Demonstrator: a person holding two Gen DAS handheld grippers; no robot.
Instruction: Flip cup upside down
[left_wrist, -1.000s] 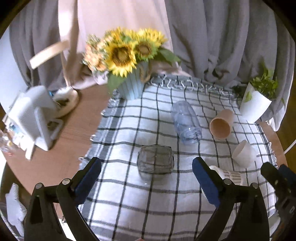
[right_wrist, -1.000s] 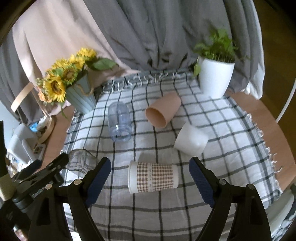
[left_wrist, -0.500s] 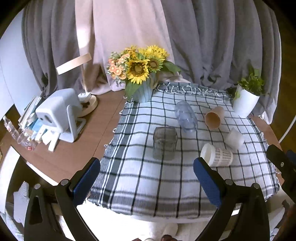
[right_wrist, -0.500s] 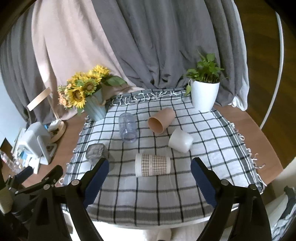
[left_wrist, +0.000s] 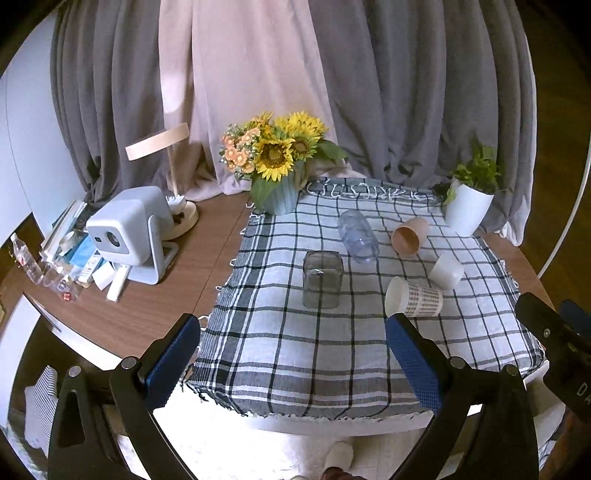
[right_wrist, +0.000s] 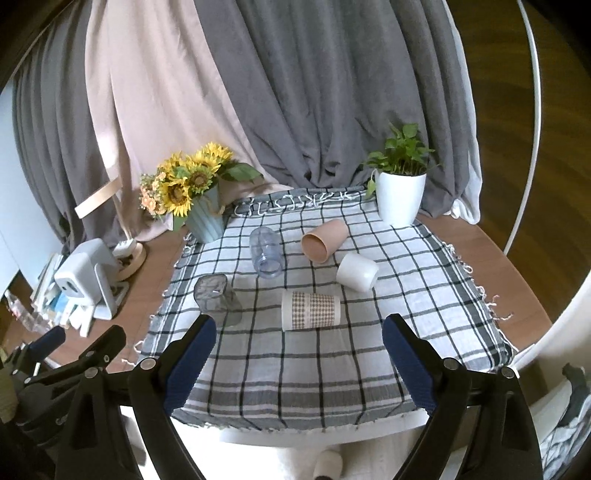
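Near cloth edge: bare checked tablecloth (right_wrist: 295, 373) is seen between the table's front and the cups.
Middle: a patterned paper cup (right_wrist: 310, 309) and a grey glass (right_wrist: 214, 295) are set apart, with a gap between.
Behind: a clear cup (right_wrist: 266, 251), pink cup (right_wrist: 323, 240) and white cup (right_wrist: 357, 272) are clustered.
Rear corners: blocked by a sunflower vase (right_wrist: 205, 218) and plant pot (right_wrist: 400, 199).

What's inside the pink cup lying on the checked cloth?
The pink cup lies on its side, mouth toward the cameras. The visible inner wall looks bare, with nothing in it; the deepest part by the base is shadowed. Both claws hang open, clear of it.
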